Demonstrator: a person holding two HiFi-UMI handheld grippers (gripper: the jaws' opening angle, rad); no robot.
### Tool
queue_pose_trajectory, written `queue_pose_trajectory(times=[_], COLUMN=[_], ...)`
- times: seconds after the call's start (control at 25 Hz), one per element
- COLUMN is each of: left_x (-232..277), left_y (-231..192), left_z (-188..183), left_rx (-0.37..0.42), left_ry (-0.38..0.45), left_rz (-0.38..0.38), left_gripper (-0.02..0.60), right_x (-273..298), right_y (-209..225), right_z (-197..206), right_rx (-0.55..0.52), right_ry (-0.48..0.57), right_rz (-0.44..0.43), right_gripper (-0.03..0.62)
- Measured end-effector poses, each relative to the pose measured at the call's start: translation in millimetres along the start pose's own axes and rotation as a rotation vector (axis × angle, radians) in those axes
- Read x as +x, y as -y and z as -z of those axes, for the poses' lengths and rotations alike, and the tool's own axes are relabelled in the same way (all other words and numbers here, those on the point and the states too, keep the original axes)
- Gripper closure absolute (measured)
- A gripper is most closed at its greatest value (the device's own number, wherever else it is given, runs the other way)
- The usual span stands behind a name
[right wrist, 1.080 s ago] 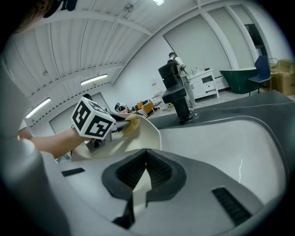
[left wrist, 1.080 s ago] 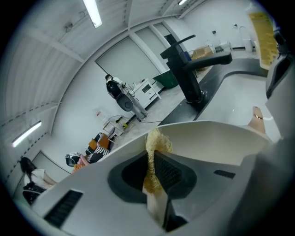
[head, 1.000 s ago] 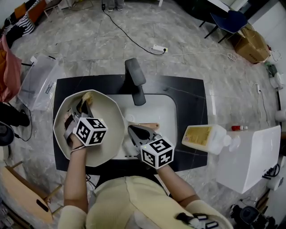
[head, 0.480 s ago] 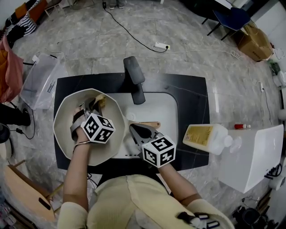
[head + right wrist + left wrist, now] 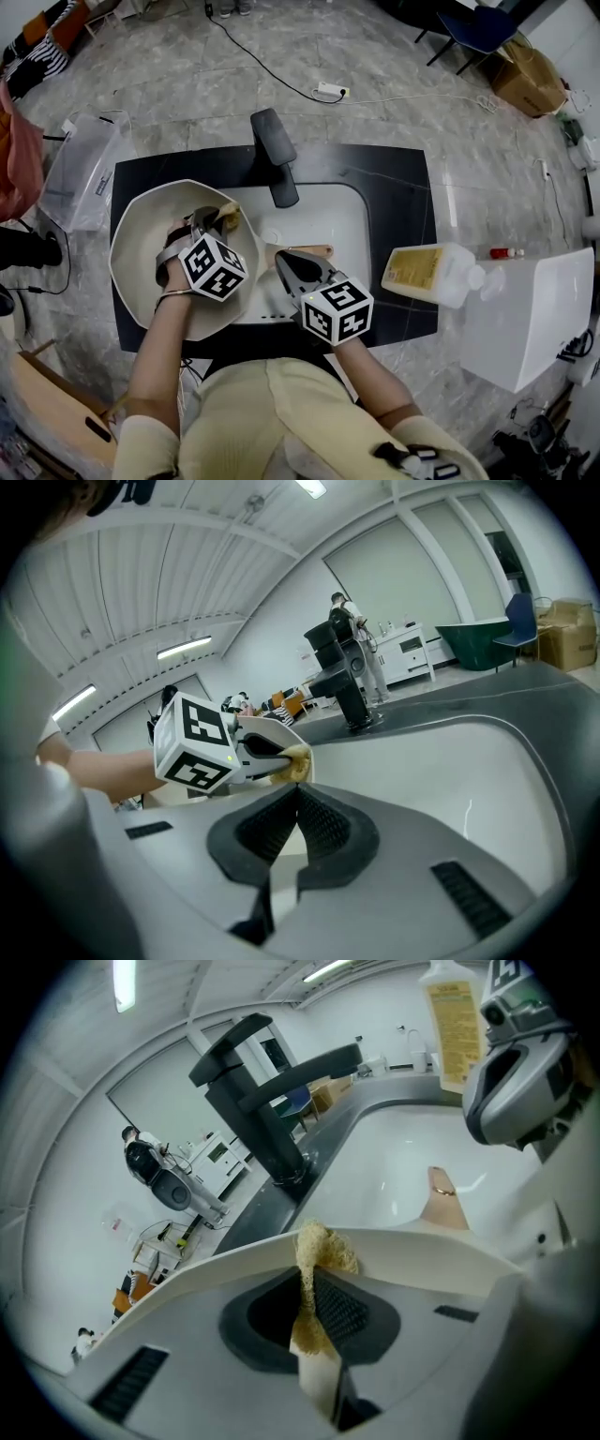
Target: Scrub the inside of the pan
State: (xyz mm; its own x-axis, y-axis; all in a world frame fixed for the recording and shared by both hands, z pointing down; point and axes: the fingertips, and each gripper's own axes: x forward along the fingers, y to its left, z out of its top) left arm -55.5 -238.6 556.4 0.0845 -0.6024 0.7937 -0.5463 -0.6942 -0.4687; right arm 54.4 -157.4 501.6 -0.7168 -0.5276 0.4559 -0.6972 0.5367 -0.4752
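The dark worktop (image 5: pixel 394 187) carries a white sink (image 5: pixel 323 220) with a black faucet (image 5: pixel 272 155) at its far edge. The cream pan (image 5: pixel 141 216) sits across the sink's left edge, its wooden handle (image 5: pixel 314 251) pointing over the basin. A yellow-labelled bottle (image 5: pixel 427 272) lies on the worktop, right of the sink. Your left gripper (image 5: pixel 211 220) is inside the pan, jaws clamped on a yellow sponge (image 5: pixel 323 1246) near the far wall. Your right gripper (image 5: pixel 298 794) has its jaws closed on the pan's edge, beside the handle.
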Motion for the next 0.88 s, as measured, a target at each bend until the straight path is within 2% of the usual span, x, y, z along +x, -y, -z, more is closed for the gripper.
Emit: queue_pose_trajectory(times=[0.2, 0.48, 0.8, 0.88], left_x=[-0.8, -7.8, -24.5, -27.9], left_y=[21.3, 45.1, 90.4, 96.7], left_z=[-2.2, -2.1, 8.5, 12.1], left_rx=[0.078, 0.097, 0.219, 0.239], left_ry=[0.014, 0.018, -0.011, -0.02], left_rz=[0.098, 0.22, 0.422, 0.452], left_gripper=[0.541, 0.541, 0.541, 0.541], right_x=[-6.7, -11.0, -11.4, -12.4], right_y=[-2.4, -10.3, -19.5, -20.0], right_z=[5.3, 9.0, 6.2, 4.6], right_rx=[0.001, -0.02, -0.036, -0.037], right_ry=[0.003, -0.003, 0.008, 0.014], right_rz=[0.021, 0.03, 0.05, 0.059], right_gripper=[0.579, 0.579, 0.579, 0.579])
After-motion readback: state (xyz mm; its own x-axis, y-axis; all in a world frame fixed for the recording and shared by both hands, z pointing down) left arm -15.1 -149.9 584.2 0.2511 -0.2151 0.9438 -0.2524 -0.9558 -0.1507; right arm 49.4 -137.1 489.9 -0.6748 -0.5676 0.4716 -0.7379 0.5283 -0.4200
